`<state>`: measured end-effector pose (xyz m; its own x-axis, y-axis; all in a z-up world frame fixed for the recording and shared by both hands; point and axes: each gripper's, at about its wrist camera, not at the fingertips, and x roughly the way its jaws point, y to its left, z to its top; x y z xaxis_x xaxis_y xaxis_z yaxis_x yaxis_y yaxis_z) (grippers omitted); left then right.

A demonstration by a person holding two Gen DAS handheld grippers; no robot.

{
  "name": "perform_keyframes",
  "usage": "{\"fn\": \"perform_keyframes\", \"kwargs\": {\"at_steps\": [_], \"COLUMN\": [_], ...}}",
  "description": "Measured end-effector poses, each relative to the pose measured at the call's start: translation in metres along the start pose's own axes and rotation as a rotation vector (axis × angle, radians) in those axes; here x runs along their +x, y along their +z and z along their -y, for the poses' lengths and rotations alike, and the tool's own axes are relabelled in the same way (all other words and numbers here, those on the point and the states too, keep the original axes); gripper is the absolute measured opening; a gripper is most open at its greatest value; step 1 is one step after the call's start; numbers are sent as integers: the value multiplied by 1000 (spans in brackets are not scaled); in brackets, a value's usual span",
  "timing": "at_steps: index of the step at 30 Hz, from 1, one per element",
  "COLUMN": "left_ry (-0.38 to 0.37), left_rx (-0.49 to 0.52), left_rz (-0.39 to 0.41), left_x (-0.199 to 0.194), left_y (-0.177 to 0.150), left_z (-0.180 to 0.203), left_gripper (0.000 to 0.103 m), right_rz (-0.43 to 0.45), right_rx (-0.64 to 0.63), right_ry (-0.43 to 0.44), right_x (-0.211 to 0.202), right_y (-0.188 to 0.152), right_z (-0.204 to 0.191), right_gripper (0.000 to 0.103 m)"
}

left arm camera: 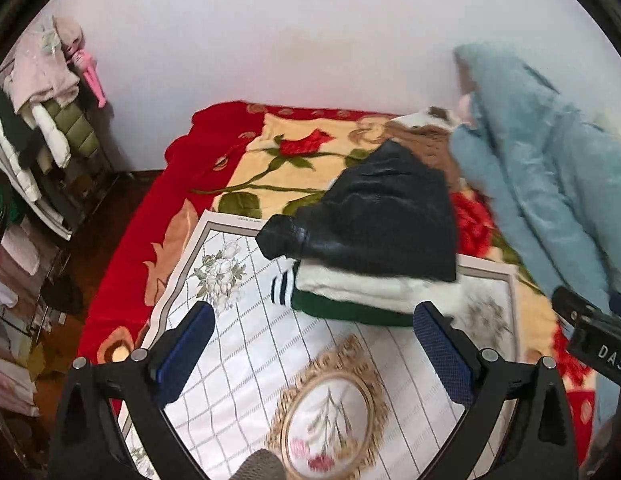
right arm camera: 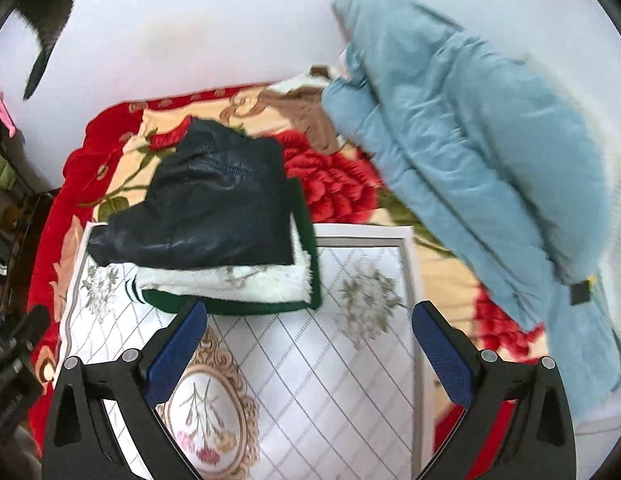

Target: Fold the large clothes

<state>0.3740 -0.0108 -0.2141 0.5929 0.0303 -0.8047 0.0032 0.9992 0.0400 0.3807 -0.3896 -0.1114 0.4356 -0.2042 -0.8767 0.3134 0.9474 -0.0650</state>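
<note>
With both the left gripper (left arm camera: pixel 310 340) and right gripper (right arm camera: pixel 310 340) held wide apart and empty, we judge the light-blue puffer coat (right arm camera: pixel 470 168), heaped at the bed's right, bulky, soft and slippery, best pinched at hood or hem.

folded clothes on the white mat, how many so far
2, in one stack at the far edge of the white mat: a black jacket on top, a green fleece-lined jacket beneath. More could be hidden in the stack.
</note>
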Motion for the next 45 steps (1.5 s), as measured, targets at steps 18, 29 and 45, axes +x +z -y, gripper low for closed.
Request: {"fn": "perform_keyframes", "kwargs": {"at_steps": [18,29,45], "left_ry": [-34,-35,-10], "left_rx": [20,8,2], "left_rz": [200,257,233], "left_x": [-253,-319,-336], "left_y": [-48,-67,-88], "left_z": [-13,-15,-14], "left_gripper": [101,101,103], "right_rz": [238,335,305], "right_rx": [-8,-17,-56], "right_ry": [-36,-17,19], "right_x": [-346,-441,-461], "right_y": [-112,-153,-160], "right_z": [40,66,66], "right_gripper": [103,103,103]}}
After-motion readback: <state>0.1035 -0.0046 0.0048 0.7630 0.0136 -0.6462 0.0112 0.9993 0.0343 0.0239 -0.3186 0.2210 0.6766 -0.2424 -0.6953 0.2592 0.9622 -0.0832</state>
